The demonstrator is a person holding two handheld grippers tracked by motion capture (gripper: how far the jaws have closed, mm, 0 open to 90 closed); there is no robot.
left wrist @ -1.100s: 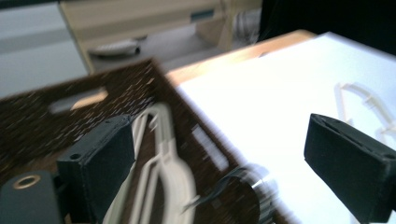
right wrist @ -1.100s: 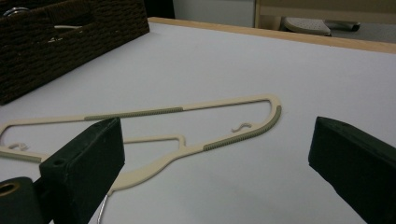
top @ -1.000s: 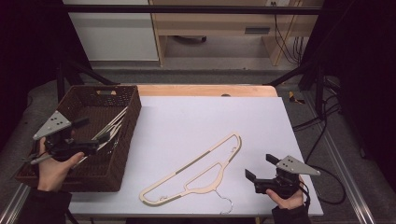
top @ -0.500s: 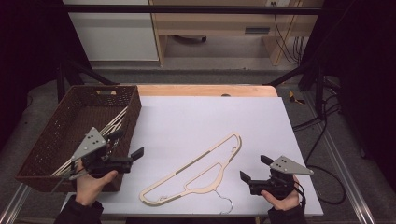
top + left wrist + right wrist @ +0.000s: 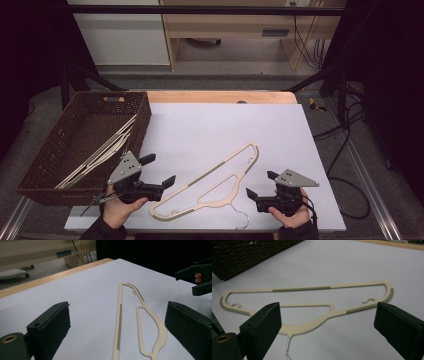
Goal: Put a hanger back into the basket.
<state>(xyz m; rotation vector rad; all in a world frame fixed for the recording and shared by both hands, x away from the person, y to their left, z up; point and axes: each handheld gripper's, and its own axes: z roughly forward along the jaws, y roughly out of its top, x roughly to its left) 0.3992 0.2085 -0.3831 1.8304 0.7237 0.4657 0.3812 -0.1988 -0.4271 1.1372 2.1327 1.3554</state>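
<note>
- While one cream hanger lies flat on the white surface, more hangers of the same kind lie in the brown basket just left of it, so I judge the job of loading hangers into the basket partly done, with this one left.
- The hanger rests diagonally, one end near the basket's near right corner, its wire hook toward the near edge of the surface.
- The left tongs hover at the hanger's end nearest the basket, jaws spread apart and holding nothing; the left gripper view looks along the hanger between those jaws.
- The right tongs sit just right of the hanger's neck, also spread wide and empty; the right gripper view frames the hanger between them, the hook at the bottom.
- Neither tongs touch the hanger, so the grasp, the lift and the drop into the basket remain, by my reading.
- Around the hanger the surface is bare; the basket's right wall stands between the hanger and the basket floor, and the hanger must clear it.
- Beyond the surface stand a wooden desk, black frame bars and trailing cables, all well apart from the hanger.
</note>
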